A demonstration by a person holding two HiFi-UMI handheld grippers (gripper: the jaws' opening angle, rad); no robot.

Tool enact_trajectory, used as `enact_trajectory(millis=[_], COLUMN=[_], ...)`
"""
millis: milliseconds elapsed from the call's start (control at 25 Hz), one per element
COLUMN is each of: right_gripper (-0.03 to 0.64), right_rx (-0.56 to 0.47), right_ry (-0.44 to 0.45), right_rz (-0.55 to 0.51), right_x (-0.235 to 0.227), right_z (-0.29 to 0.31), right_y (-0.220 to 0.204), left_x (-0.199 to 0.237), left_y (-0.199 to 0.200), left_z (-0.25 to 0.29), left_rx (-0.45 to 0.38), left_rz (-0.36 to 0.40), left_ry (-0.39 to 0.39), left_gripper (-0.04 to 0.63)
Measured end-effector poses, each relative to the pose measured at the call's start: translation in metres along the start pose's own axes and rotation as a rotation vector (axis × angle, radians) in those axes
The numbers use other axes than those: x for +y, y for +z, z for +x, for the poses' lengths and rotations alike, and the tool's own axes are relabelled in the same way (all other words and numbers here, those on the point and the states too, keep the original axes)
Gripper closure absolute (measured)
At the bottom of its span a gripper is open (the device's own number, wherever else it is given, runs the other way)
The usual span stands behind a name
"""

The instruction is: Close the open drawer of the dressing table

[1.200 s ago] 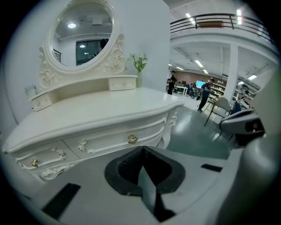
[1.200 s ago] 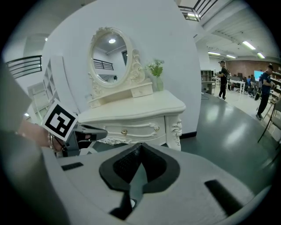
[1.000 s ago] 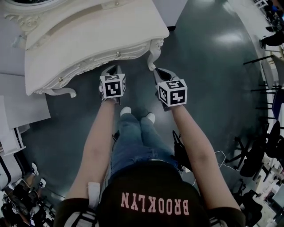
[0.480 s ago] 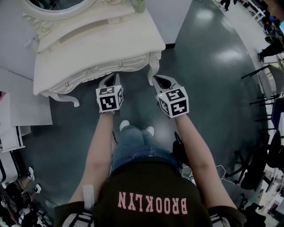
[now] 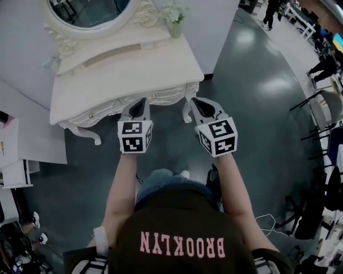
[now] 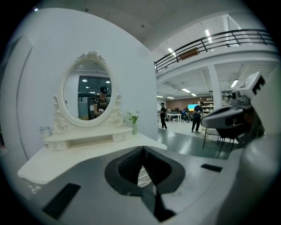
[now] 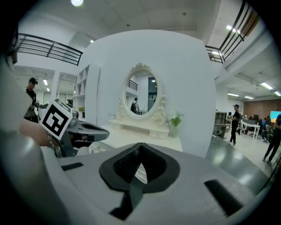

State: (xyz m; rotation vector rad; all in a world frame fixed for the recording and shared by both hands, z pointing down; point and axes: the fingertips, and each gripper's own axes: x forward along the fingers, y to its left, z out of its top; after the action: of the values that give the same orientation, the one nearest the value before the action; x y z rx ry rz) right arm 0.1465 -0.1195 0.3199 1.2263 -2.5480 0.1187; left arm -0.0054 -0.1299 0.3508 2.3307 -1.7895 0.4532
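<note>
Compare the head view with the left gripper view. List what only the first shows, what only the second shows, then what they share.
Only the head view: the person's forearms, the marker cube on each gripper, and the dressing table's curved legs.

Only the left gripper view: a look along the left hand-held gripper, its jaws together with nothing between them, and a balcony railing overhead.

Both: the dressing table, its oval mirror, the flower vase and the right hand-held gripper.
</note>
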Motion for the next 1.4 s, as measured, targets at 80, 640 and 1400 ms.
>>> enact_trajectory(millis=[80, 640, 1400], right_gripper=[0.626, 0.626, 0.626], right_rx=[-0.028, -0.136, -0.165], right_ry=[-0.02, -0.073, -0.092], right_rz=[-0.002, -0.003, -0.057], right_x=[0.001, 0.013, 0.042], right_z=[-0.001, -0.011, -0.023], right_y=[0.016, 0.08, 0.095], left_x=[0.006, 0.031, 0.056], left_y=[0.012, 0.081, 0.095], left_z=[-0.007, -0.041, -0.084], left_rx=[-0.027, -0.157, -0.233], left_rz=[0.0, 0.06, 0.052], left_ry=[-0.011, -0.042, -0.013], left_gripper=[0.589, 0.59, 0.589])
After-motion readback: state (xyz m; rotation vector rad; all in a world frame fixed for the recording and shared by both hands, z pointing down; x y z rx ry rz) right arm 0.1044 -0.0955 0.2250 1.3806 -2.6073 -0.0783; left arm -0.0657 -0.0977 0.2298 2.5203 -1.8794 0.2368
